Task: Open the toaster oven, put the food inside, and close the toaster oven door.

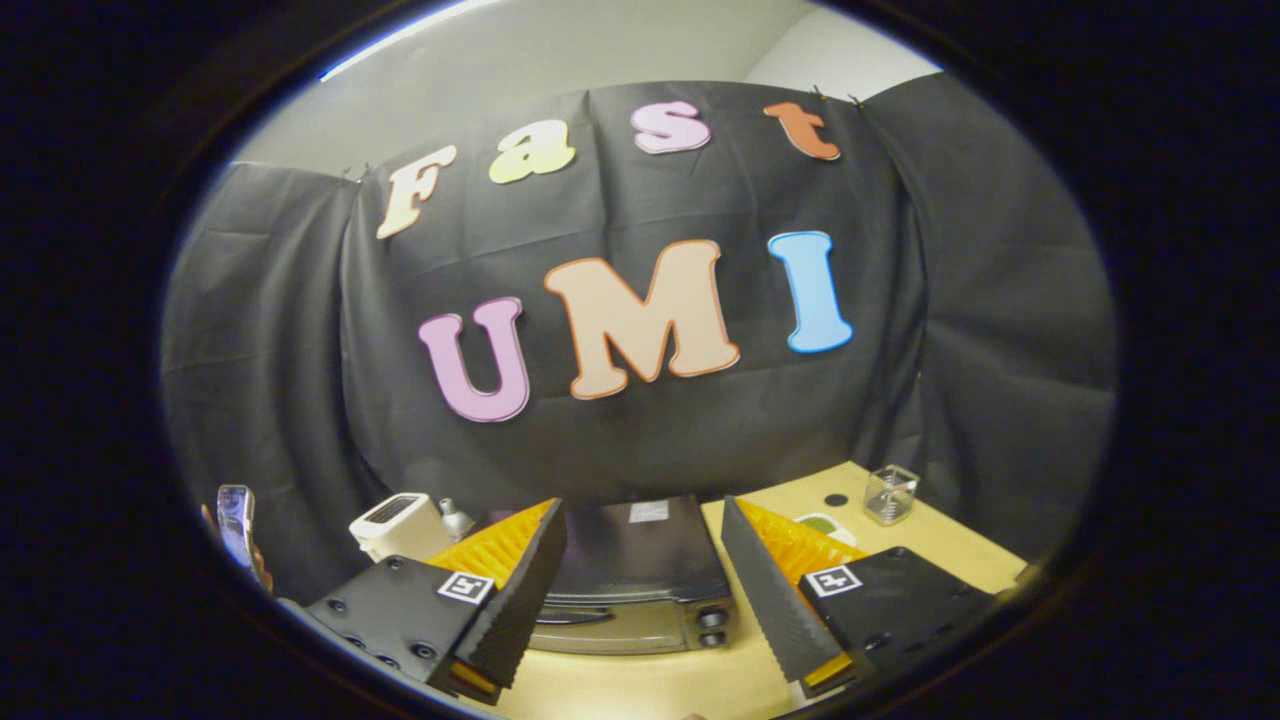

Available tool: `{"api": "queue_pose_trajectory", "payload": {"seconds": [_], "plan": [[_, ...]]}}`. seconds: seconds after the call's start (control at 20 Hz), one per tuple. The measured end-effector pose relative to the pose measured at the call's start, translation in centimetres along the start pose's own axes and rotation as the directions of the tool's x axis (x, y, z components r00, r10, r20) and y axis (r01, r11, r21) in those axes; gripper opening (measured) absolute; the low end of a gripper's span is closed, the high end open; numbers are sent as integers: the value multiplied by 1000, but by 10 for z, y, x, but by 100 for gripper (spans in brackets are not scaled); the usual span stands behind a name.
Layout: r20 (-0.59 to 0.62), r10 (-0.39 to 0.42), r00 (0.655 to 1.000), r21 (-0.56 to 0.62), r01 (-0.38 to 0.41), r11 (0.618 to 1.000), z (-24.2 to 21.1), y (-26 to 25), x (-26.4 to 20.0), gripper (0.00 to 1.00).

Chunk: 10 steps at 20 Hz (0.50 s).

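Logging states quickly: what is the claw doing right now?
Claw: open, holding nothing; the toaster oven sits just ahead between its fingers, door closed.

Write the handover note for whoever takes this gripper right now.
Gripper: open, holding nothing, raised above the table.
Toaster oven: on the table just ahead, seen between the fingers, door apparently closed, knobs at its right.
Food: possibly the green item beyond the right finger; too hidden to be sure.
Also there: a clear glass container further right, a white appliance to the oven's left.
Done: nothing, as far as can be seen.
Left: open door, load food, close door.
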<state>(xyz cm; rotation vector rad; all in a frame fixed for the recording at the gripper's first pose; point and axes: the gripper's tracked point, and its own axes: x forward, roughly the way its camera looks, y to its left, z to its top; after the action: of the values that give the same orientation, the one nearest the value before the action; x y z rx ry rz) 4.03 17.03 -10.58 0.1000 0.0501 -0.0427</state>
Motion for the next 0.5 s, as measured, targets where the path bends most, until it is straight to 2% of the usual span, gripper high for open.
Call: {"api": "queue_pose_trajectory", "payload": {"seconds": [0.15, 0.5], "plan": [[-8, 25, 1000, -33, -25, 999, -33, 39, 16, 97], [-49, -13, 999, -16, 12, 1000, -99, 75, 50, 97]]}}
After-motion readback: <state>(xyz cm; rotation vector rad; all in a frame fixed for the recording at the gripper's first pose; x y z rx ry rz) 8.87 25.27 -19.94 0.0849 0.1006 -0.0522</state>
